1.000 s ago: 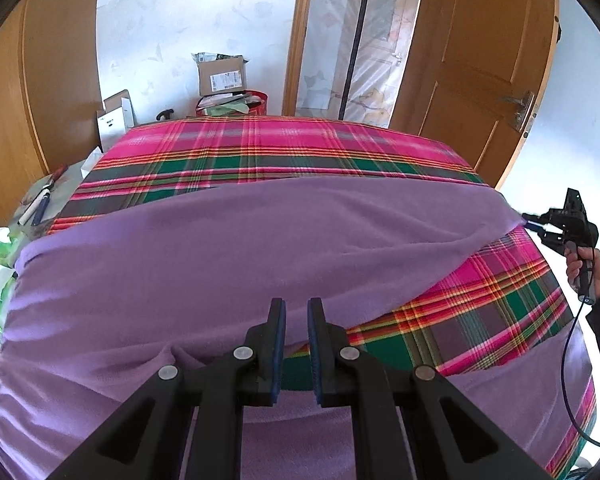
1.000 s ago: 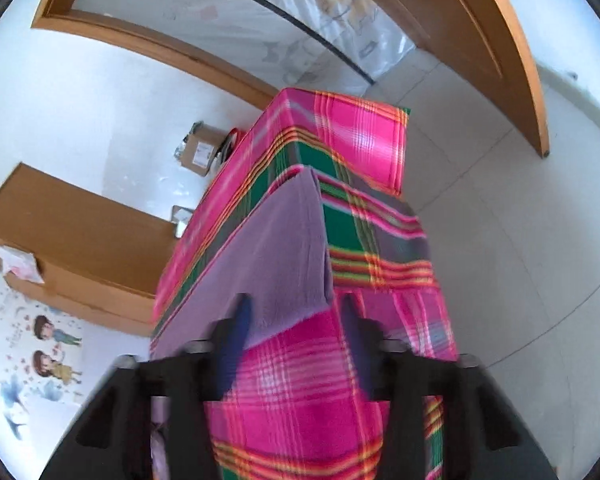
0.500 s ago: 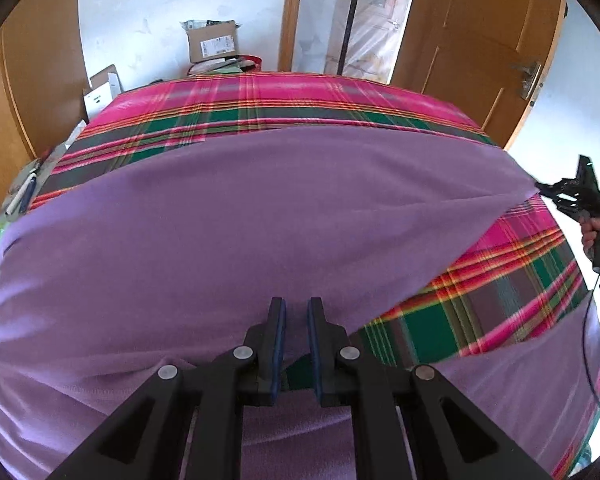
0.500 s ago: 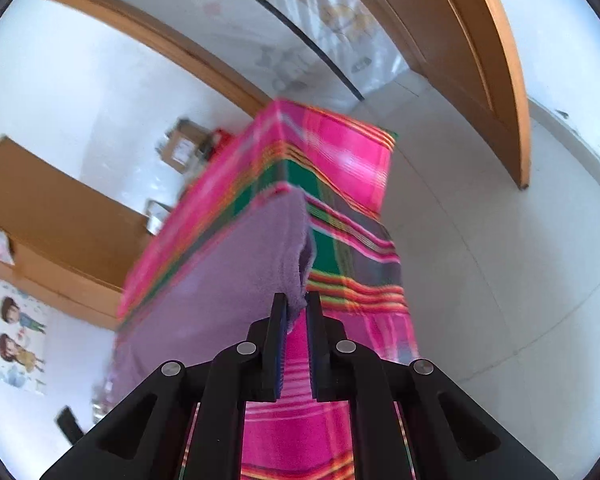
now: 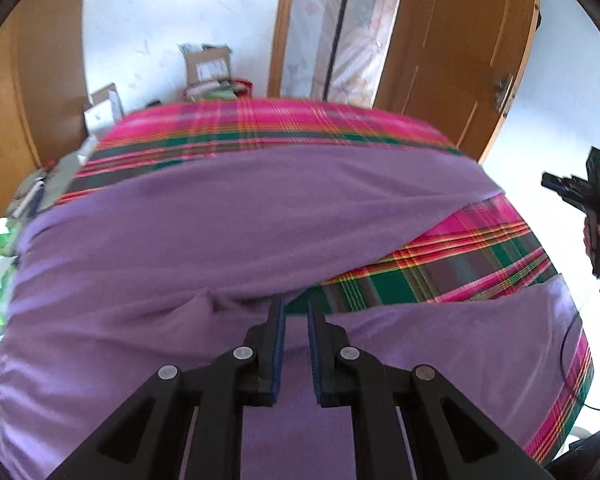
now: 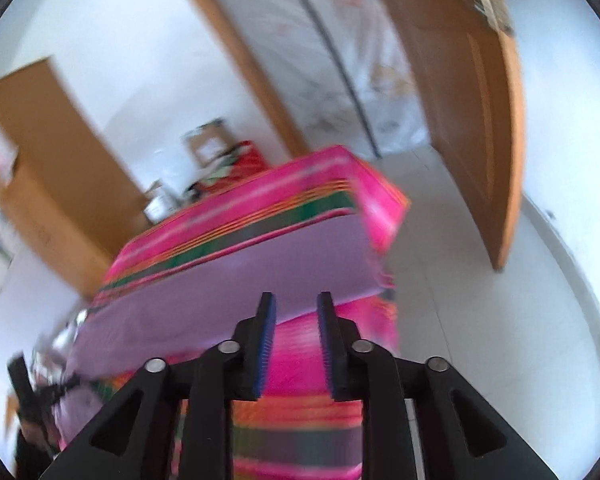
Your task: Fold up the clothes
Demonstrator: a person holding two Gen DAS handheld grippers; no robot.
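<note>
A purple garment [image 5: 204, 240] is seen spread across a bed covered by a pink, green and orange plaid blanket [image 5: 440, 272], its long axis running across the bed from the left side to the right. One edge of it has been folded over, so that a wedge of plaid is left bare between the folded layer and the lower strip of purple cloth nearest the left wrist camera.

The left hand-held gripper [image 5: 296, 312] is held low over the near edge of the garment, its blue-padded fingers [image 5: 278, 344] nearly together with only a narrow slot left between them. Purple cloth is seen in that slot, but whether it is pinched cannot be told.

The right hand-held gripper [image 6: 296, 308] is shown in a blurred frame from the right wrist camera, with its fingers parted by a clear gap and nothing held between them; it is held off the right side of the bed, apart from the garment's corner [image 6: 364, 280]. The same tool is seen at the right edge of the left wrist view, gripped by a hand [image 5: 598, 240].

Two hand-held grippers, one garment and one blanket are counted. Two cardboard boxes [image 5: 208, 66] are seen against the white wall beyond the bed, beside a wooden door [image 5: 460, 52].
</note>
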